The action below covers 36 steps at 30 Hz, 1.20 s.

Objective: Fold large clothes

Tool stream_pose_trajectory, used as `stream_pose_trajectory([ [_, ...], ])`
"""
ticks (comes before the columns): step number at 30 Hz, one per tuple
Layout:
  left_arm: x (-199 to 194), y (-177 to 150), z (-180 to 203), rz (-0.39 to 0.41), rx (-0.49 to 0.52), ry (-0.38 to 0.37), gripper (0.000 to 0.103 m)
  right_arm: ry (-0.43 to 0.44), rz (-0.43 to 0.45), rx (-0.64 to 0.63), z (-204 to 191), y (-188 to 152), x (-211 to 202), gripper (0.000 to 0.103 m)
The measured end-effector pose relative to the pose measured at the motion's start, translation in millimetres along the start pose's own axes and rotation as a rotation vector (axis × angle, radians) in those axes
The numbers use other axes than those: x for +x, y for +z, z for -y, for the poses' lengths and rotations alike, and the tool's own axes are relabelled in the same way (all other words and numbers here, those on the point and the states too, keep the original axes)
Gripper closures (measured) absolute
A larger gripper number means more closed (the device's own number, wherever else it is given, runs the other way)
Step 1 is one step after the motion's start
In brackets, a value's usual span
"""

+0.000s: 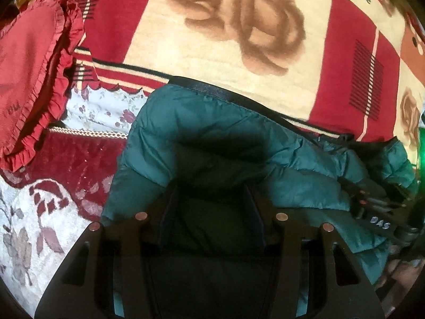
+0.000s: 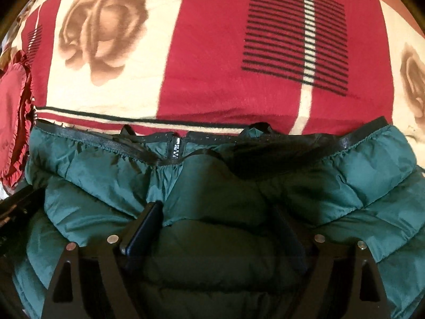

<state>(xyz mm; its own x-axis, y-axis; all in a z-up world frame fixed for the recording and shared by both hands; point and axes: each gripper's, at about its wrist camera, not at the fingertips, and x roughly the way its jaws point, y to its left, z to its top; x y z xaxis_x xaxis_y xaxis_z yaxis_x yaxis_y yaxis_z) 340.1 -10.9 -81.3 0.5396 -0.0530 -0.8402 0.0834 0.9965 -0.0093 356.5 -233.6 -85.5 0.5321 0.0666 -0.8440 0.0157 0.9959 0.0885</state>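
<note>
A dark green quilted puffer jacket [image 1: 212, 133] lies folded on a bed over a red and cream rose-print blanket [image 1: 225, 40]. In the left wrist view my left gripper [image 1: 209, 191] is open, its two black fingers spread wide and pressed down on the jacket's left part. In the right wrist view the jacket [image 2: 372, 180] fills the lower half, its black elastic hem [image 2: 353, 141] along the far edge. My right gripper [image 2: 215, 210] is open, fingers spread with a bulge of jacket between them. The right gripper also shows at the right edge of the left wrist view [image 1: 379, 212].
A red frilled cushion [image 1: 34, 79] lies at the left of the bed, also seen in the right wrist view [image 2: 13, 133]. A floral sheet [image 1: 106, 109] and a red and white patterned cover [image 1: 39, 212] lie left of the jacket.
</note>
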Motion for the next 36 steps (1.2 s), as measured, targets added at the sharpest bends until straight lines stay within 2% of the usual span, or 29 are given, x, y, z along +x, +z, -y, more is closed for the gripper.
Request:
stream_pose_trajectory([
  [5, -28.1, -5.5, -2.3, 0.021, 0.019, -0.02, 0.053, 0.069, 0.063, 0.009, 4.8, -6.4, -65.1, 0.02],
  [7, -43.4, -9.9, -2.3, 0.031, 0.024, -0.036, 0.053, 0.065, 0.082, -0.004, 11.3, -13.0, -95.5, 0.02],
  [9, -54.9, -15.0, 0.9, 0.042, 0.034, -0.039, 0.053, 0.061, 0.082, -0.011, 18.5, -18.2, -108.0, 0.02],
  [11, -60.7, -19.3, 5.2, 0.048, 0.042, -0.045, 0.053, 0.022, 0.072, -0.022, 30.8, -28.6, -116.3, 0.02],
  [14, -57.4, -26.3, 13.6, 0.033, 0.05, -0.045, 0.053, -0.053, 0.064, -0.02, 40.2, -38.1, -112.9, 0.02],
  [18, -46.3, -33.9, 23.1, 0.027, 0.063, -0.012, 0.053, -0.062, 0.011, 0.046, 64.7, -49.0, -90.3, 0.02],
  [23, -34.5, -36.5, 28.6, 0.024, 0.086, 0.018, 0.053, -0.109, 0.011, -0.031, 60.6, -55.3, -66.5, 0.017],
  [31, -20.1, -38.9, 28.2, 0.013, 0.096, 0.017, 0.052, -0.098, -0.013, -0.011, 59.9, -54.8, -41.0, 0.006],
  [36, -24.6, -39.1, 24.4, 0.007, 0.09, -0.002, 0.052, -0.064, -0.018, -0.003, 62.0, -54.7, -55.5, 0.006],
])
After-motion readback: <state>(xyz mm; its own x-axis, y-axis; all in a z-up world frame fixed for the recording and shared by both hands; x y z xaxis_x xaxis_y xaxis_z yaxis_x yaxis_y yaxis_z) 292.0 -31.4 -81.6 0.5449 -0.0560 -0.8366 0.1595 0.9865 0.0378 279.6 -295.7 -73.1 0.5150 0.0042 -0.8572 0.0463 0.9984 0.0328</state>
